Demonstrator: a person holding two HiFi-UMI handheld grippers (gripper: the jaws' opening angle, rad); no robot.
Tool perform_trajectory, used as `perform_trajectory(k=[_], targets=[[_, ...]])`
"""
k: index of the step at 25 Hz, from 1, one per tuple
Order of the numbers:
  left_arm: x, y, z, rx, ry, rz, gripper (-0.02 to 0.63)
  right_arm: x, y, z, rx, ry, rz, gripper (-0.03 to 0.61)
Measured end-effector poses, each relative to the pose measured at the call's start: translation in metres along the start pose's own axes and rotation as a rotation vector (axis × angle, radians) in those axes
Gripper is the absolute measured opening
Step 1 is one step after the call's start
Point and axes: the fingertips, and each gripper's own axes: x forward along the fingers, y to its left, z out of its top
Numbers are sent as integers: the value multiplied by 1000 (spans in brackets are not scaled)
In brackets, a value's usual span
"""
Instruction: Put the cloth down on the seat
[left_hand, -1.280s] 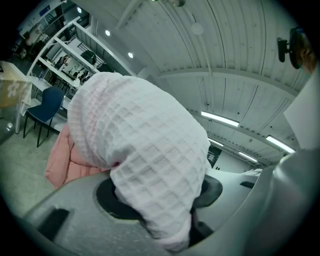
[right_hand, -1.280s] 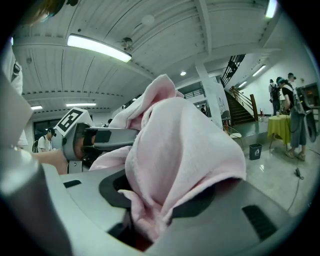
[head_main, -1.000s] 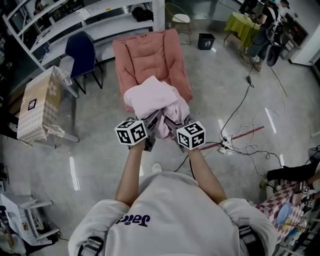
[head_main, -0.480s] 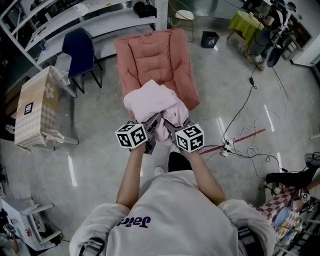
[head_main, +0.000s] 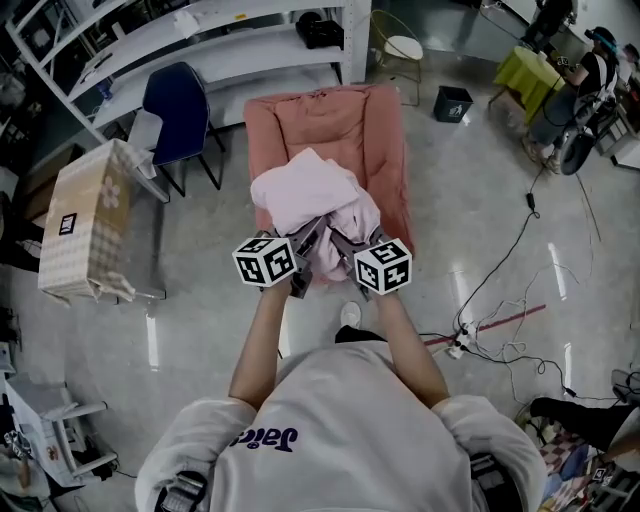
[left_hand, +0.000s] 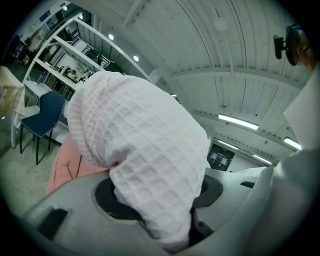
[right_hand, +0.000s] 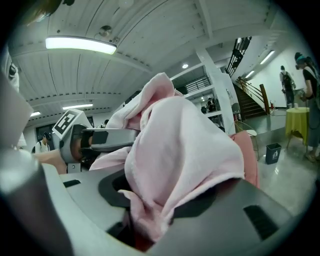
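Note:
A bunched pale pink cloth (head_main: 310, 195) hangs over the front of a salmon-pink padded seat (head_main: 375, 130), held up between both grippers. My left gripper (head_main: 306, 243) is shut on its waffle-textured fold (left_hand: 150, 150), which fills the left gripper view and hides the pads. My right gripper (head_main: 340, 243) has the fleecy part of the cloth (right_hand: 180, 150) bunched between its jaws, and those jaws are opening slightly while still pinching it. In the right gripper view the left gripper (right_hand: 75, 137) shows just beyond the cloth. The two marker cubes sit side by side, close to the seat's front edge.
A dark blue chair (head_main: 180, 105) stands left of the seat, with white shelving (head_main: 200, 40) behind it. A table with a checked cover (head_main: 85, 220) is at the far left. Cables (head_main: 500, 310) trail on the floor at the right. A black bin (head_main: 453, 102) and people (head_main: 590, 80) are at the back right.
The person has stepped forward. Both grippers and the cloth have come nearer to the seat, and the cloth now hangs over its front part.

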Motion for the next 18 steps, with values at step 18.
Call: perform_trajectory(k=[18], targets=[[144,103,-26,-61,136,119,250,90,-142,-33,98,177,-38,196]])
